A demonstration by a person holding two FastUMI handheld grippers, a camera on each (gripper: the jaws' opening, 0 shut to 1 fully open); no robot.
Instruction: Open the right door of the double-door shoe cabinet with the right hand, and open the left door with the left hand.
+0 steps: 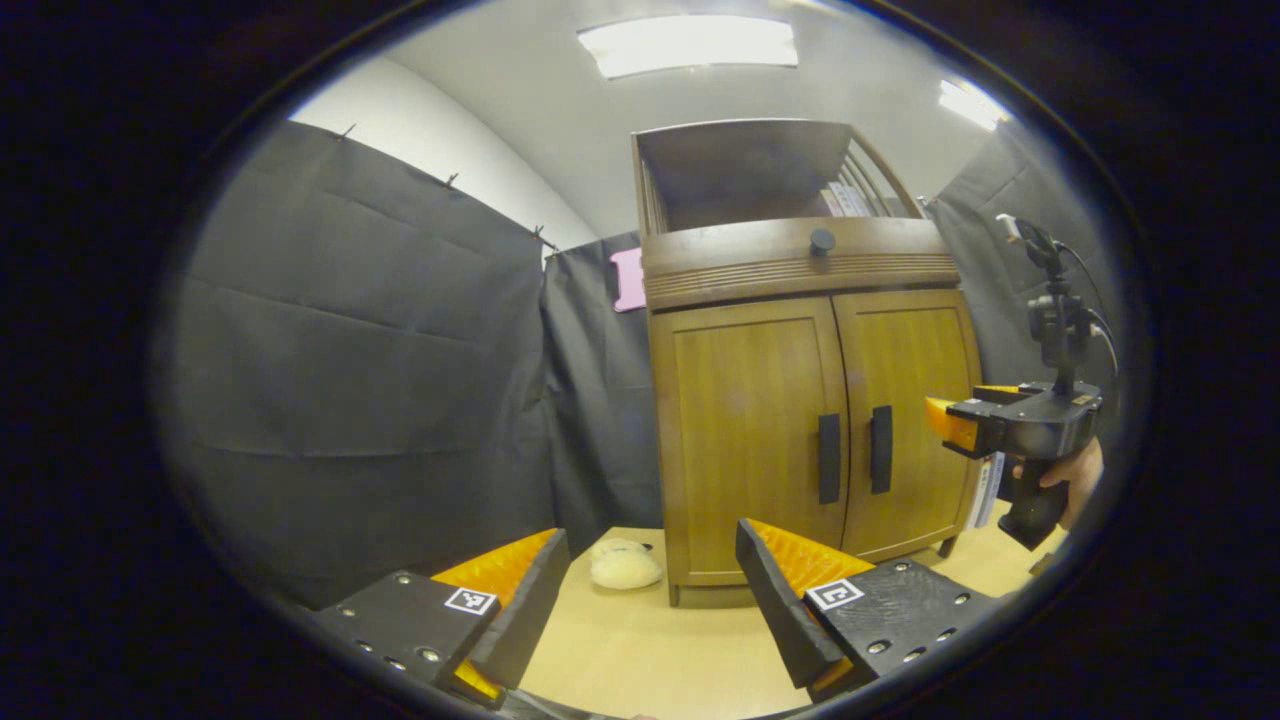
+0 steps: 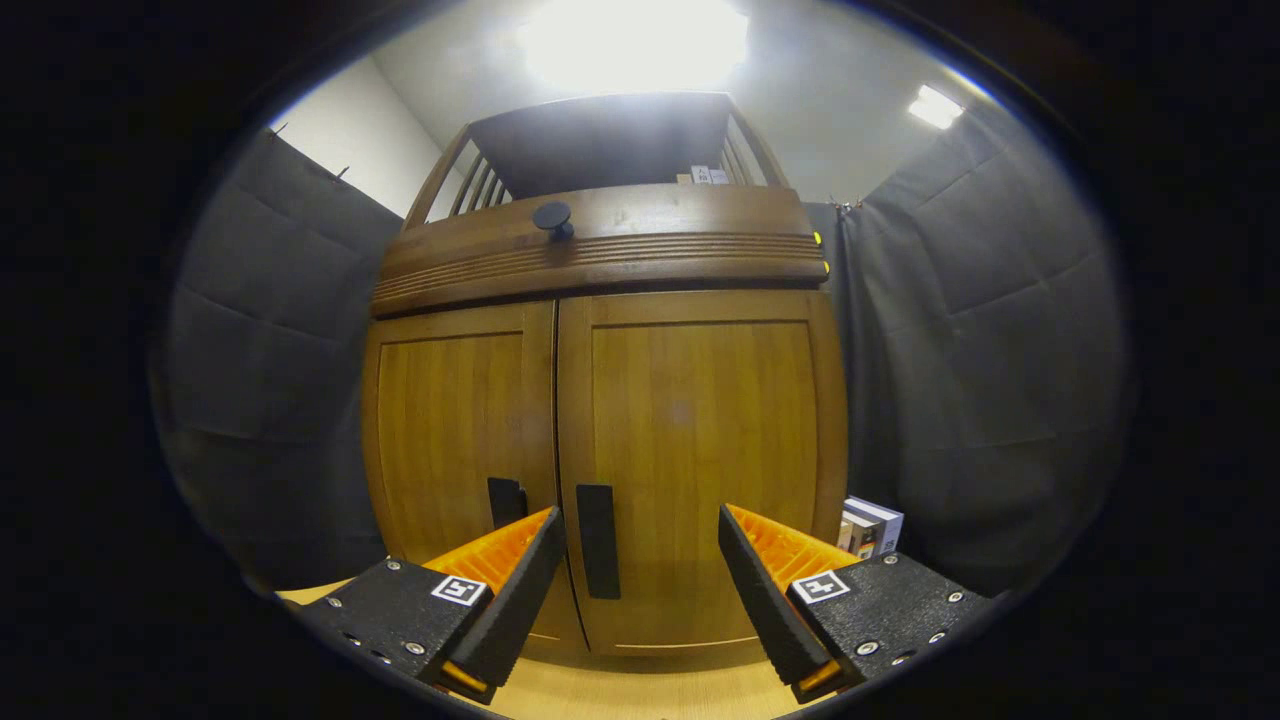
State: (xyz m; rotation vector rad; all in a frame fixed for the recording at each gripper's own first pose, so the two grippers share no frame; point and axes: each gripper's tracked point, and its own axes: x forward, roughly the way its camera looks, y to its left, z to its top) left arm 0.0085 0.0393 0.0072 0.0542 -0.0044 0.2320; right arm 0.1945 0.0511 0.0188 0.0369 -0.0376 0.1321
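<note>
A wooden double-door shoe cabinet (image 1: 800, 400) stands on the pale floor, both doors closed. Its left door (image 1: 745, 440) and right door (image 1: 910, 420) each carry a black vertical handle, the left handle (image 1: 829, 458) and the right handle (image 1: 881, 449). My left gripper (image 1: 650, 560) is open, well short of the cabinet. In the left gripper view my right gripper (image 1: 945, 420) hangs in front of the right door, held by a hand (image 1: 1075, 475). In the right gripper view my right gripper (image 2: 640, 545) is open close to the right door (image 2: 700, 460), with the right handle (image 2: 597, 540) between its fingers' line and the left handle (image 2: 505, 500) partly hidden.
A drawer front with a black knob (image 1: 822, 240) tops the doors, below an open shelf. A pale fluffy slipper (image 1: 625, 565) lies on the floor left of the cabinet. Boxes (image 2: 870, 525) stand at the cabinet's right side. Black cloth walls surround the booth.
</note>
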